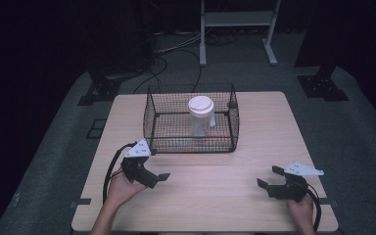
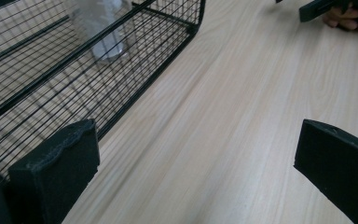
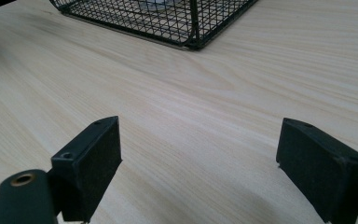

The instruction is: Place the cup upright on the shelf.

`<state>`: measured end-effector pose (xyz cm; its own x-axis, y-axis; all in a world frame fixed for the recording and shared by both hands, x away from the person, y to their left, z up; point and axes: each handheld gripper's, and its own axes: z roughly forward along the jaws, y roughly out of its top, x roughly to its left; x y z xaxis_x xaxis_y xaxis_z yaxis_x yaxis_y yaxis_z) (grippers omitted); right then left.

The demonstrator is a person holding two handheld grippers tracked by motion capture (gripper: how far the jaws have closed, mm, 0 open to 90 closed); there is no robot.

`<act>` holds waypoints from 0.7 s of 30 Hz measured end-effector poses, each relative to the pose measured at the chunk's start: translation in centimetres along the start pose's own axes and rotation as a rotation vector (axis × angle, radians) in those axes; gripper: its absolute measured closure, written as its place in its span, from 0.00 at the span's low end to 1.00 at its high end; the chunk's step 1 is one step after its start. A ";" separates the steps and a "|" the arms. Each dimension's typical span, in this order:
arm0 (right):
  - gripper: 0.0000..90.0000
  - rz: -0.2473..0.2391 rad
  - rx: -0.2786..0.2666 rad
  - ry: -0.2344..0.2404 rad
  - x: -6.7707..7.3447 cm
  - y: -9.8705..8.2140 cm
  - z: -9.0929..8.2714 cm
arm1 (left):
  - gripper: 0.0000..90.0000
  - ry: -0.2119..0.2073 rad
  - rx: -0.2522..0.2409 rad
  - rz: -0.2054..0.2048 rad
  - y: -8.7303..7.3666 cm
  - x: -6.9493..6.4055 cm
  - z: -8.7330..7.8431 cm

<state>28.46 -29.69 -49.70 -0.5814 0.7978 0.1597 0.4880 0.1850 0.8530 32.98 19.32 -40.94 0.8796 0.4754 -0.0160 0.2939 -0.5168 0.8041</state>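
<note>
A black wire basket point(image 1: 150, 117) stands at the middle back of the wooden table point(image 1: 269, 127). Inside it, a clear cup with a white lid point(image 1: 199, 106) stands upright. My left gripper point(image 1: 157, 166) is held open just off the basket's near left corner, jaws pointing right, nothing between them. My right gripper point(image 1: 268, 176) is open near the front right, jaws pointing left and empty. In the left gripper view the open gripper point(image 2: 196, 163) has the basket wall point(image 2: 51, 93) beside its left jaw and the cup point(image 2: 100, 28) behind the mesh. In the right gripper view the gripper point(image 3: 200, 158) faces bare wood, the basket corner point(image 3: 186, 23) ahead.
The other gripper point(image 2: 317, 9) and its hand show far off in the left gripper view. Bare wood lies between the two grippers and in front of the basket. A white frame stand point(image 1: 237, 29) and cables lie on the dark floor beyond the table.
</note>
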 end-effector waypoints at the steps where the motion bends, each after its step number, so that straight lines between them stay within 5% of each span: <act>1: 0.14 0.000 0.000 0.000 0.0 0.0 0.0 | 0.00 0.000 -0.006 -0.006 -0.2 0.0 -0.1; 21: 0.14 0.000 -0.003 -0.001 0.0 0.0 0.0 | 0.00 0.055 -0.051 -0.081 -4.3 0.6 -2.5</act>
<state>28.43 -29.71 -49.69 -0.5807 0.7985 0.1586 0.4859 0.1837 0.8545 31.26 23.60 -42.89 0.8316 0.5531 -0.0511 0.3427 -0.4385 0.8308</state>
